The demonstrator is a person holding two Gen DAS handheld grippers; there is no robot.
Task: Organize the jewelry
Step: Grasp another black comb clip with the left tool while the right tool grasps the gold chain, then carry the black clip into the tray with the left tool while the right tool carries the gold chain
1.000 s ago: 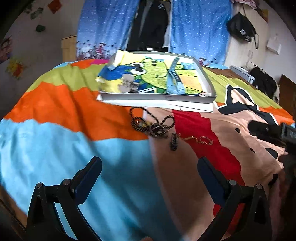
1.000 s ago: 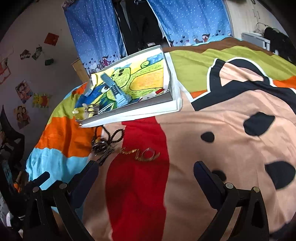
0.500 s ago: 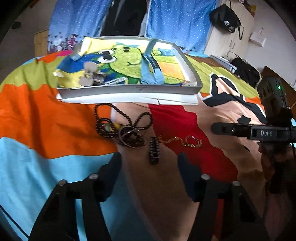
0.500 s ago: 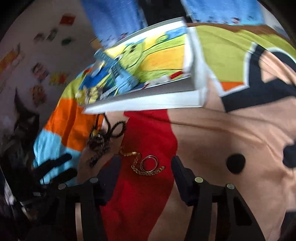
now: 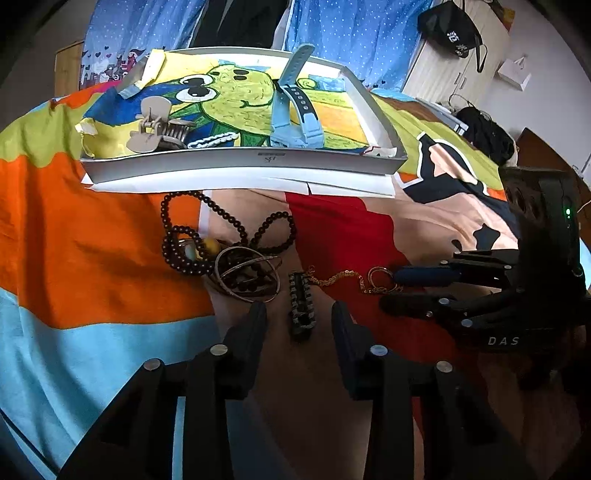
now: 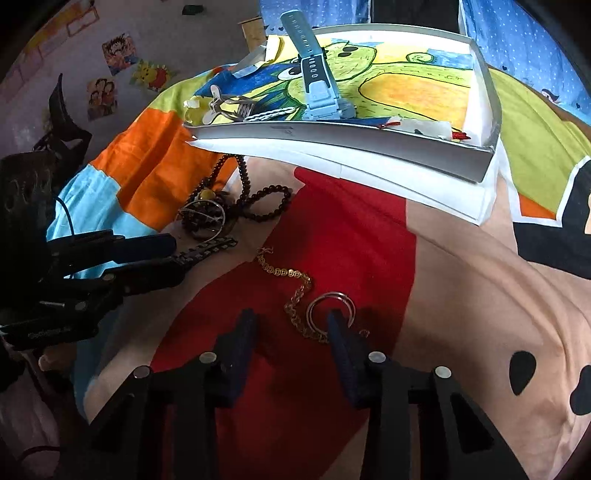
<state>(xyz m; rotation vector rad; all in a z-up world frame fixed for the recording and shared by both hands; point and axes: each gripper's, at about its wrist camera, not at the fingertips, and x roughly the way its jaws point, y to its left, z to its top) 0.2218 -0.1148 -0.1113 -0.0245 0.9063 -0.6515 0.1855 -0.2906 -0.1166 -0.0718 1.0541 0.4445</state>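
Jewelry lot on a bed point(image 5: 92, 258) with a colour-block cartoon cover: dark round-bead necklace point(image 5: 207, 236) looped and tangled with thin metal bangles point(image 5: 245, 275); black ridged hair clip point(image 5: 302, 306); fine gold link chain point(image 6: 291, 291) with silver rings point(image 6: 330, 308). Shallow white tray point(image 5: 243, 160), cartoon-lined, holds a blue watch strap point(image 5: 291, 107) and beige claw clip point(image 5: 153, 125). Blue dotted curtains point(image 5: 343, 33) behind. Left gripper point(image 5: 299, 314) open, straddling the hair clip; right gripper point(image 6: 291, 323) open, at the rings and chain end
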